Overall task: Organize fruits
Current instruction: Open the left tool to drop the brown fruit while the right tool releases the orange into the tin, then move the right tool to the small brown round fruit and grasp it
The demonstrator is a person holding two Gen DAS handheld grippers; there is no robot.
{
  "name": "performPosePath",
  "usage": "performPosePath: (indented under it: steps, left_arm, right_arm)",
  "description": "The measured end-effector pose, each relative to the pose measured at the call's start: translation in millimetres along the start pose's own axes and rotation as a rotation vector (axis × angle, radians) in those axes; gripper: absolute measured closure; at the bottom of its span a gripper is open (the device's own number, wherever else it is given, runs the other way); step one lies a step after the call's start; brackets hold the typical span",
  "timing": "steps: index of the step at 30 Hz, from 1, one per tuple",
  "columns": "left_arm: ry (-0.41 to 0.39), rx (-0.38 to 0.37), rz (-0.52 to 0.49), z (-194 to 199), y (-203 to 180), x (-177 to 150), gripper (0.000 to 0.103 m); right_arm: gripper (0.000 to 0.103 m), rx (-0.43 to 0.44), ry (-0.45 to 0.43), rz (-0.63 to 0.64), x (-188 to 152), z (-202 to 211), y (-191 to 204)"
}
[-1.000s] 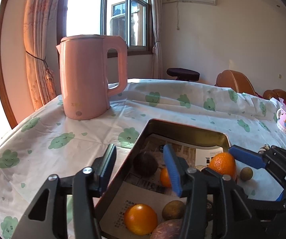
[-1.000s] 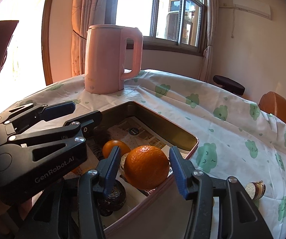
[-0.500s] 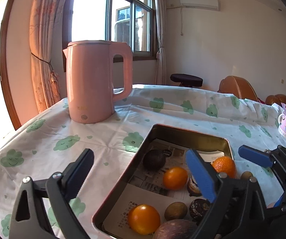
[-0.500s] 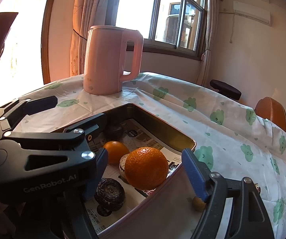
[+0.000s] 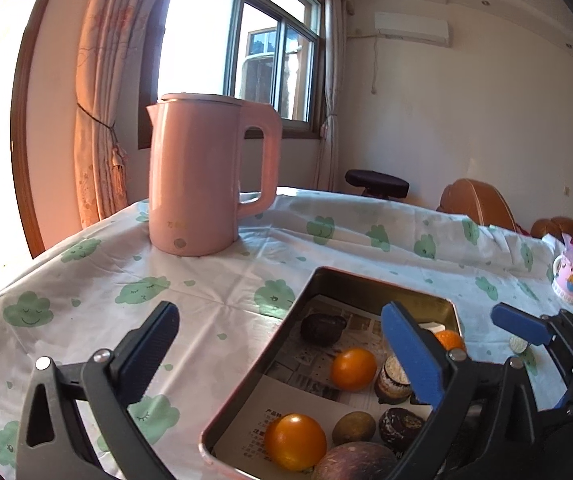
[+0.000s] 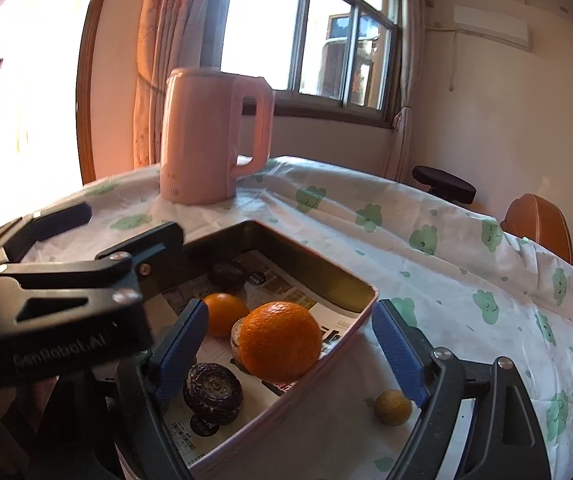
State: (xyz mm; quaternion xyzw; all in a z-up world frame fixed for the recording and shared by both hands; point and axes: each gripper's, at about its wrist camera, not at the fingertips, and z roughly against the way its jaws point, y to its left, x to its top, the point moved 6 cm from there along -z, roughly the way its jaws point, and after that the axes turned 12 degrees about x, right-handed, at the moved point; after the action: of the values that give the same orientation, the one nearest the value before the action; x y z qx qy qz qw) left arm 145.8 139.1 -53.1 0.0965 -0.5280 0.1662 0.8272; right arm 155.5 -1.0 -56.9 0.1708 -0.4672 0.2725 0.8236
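While both pairs of jaws had just been opening, nothing lay clamped in either: the left hand-held gripper (image 5: 278, 344) stood spread wide above the near-left corner of the tin tray (image 5: 246, 376), and the right hand-held gripper (image 6: 294, 344) stood spread over the tray's right rim, with the big orange (image 6: 280, 342) sitting free between its blue pads, touched by neither.

The tray rested on the cloud-printed worktop (image 5: 206, 280), lined with newspaper, and held most of the fruit: the big orange against the right wall, a smaller orange (image 6: 224, 314) behind it, another smooth orange (image 5: 295, 442) at the near end, a dark wrinkled fruit (image 6: 213, 393) near the right gripper's left pad, a second dark one (image 6: 228, 276) toward the far corner, and a brownish kiwi-like fruit (image 5: 353, 428). One small yellowish fruit (image 6: 393, 407) lay outside on the cloth, just beside the tray's right wall.

That stray fruit looked like the piece left to bring in. It seemed light, round and firm-skinned, so it would likely roll if nudged; a grip across its widest middle, pads level and closing gently, would suit it. The oranges looked heavier and slightly yielding, their pebbled peel offering fair friction, and they also wanted an equator hold. The dark wrinkled fruits appeared stiff-shelled but possibly brittle, so little squeeze was advisable.

A pink kettle (image 5: 206, 180) stood well apart at the worktop's far side.
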Motion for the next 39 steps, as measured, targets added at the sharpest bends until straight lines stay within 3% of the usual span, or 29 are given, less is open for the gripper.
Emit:
performPosePath:
  steps: [4,8,11,14,15,19,24,26,34,39]
  left_arm:
    - [0.005,0.006,0.056,-1,11,1,0.000]
    - [-0.001,0.027,0.052,-1,10,1,0.000]
    - [0.003,0.031,0.036,0,5,-1,0.000]
    - [0.004,0.031,0.022,2,1,-1,0.000]
    - [0.003,0.030,0.020,2,1,-1,0.000]
    - [0.004,0.027,0.012,3,-2,-2,0.000]
    - [0.010,0.020,0.007,3,-5,-3,0.000]
    - [0.015,0.019,-0.011,4,-10,-4,0.000]
    - [-0.006,-0.017,-0.081,20,-44,0,0.000]
    - [-0.006,-0.104,-0.142,34,-88,3,0.000]
  right_arm:
    - [0.018,-0.064,-0.005,0.013,-5,17,-25]
    - [0.018,-0.094,0.006,-0.096,-12,31,-71]
    - [0.018,-0.130,0.066,-0.151,-22,25,-92]
    - [0.020,-0.097,0.141,-0.134,-30,12,-88]
    - [0.022,-0.098,0.167,-0.130,-33,9,-86]
    - [0.048,-0.047,0.270,-0.114,-44,-6,-74]
    - [0.068,-0.015,0.328,-0.134,-54,-15,-76]
    - [0.076,-0.009,0.324,-0.138,-55,-13,-76]
    - [0.076,-0.055,0.208,-0.137,-45,23,-93]
    - [0.076,-0.125,0.146,-0.182,-41,56,-131]
